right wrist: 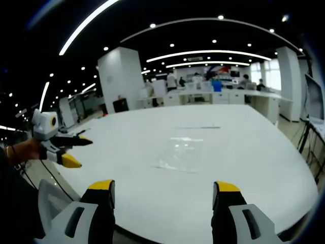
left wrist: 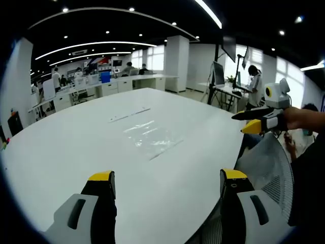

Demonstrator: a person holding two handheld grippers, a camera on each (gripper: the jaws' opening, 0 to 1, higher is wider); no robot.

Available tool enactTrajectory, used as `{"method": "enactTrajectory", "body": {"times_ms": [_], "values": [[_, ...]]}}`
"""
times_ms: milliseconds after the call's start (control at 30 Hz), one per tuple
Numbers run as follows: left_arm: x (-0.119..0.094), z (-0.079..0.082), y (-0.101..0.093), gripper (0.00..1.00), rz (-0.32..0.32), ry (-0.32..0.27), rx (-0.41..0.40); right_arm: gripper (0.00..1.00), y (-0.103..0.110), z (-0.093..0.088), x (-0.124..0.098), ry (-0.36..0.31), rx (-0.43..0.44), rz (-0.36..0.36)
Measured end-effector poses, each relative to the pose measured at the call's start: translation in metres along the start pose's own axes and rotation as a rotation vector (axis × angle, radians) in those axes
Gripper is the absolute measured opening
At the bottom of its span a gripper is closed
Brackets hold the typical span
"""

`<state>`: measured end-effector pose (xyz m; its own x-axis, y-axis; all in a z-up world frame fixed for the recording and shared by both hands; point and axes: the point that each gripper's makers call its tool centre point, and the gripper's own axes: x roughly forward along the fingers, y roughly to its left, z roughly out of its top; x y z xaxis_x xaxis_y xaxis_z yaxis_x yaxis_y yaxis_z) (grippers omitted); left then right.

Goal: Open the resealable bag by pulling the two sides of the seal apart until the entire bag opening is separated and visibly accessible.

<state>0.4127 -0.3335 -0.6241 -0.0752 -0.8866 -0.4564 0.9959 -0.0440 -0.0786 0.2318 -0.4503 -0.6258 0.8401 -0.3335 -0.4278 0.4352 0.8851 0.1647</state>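
Both my grippers, left gripper (left wrist: 167, 184) and right gripper (right wrist: 163, 192), jaws spread wide, clear flat resealable plastic bag (left wrist: 151, 136) mid-frame on round white table (left wrist: 61, 147), untouched.

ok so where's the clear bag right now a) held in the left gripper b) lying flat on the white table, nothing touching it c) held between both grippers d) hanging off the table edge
b, the clear bag lies flat on the white table, well ahead of the open left gripper and the open right gripper, neither touching it.
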Motion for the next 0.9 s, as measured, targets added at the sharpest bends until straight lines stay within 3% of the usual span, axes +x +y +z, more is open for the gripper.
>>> {"method": "enactTrajectory", "body": {"times_ms": [200, 533, 900], "values": [[-0.001, -0.002, 0.0, 0.85, 0.004, -0.002, -0.01, 0.78, 0.001, 0.001, 0.001, -0.007, 0.001, -0.001], [-0.004, 0.002, 0.007, 0.98, 0.045, -0.024, -0.019, 0.78, 0.0, 0.002, 0.0, -0.007, -0.001, -0.004], [-0.011, -0.004, 0.009, 0.99, 0.056, -0.017, -0.003, 0.78, -0.002, -0.002, -0.001, -0.001, 0.007, -0.015]]}}
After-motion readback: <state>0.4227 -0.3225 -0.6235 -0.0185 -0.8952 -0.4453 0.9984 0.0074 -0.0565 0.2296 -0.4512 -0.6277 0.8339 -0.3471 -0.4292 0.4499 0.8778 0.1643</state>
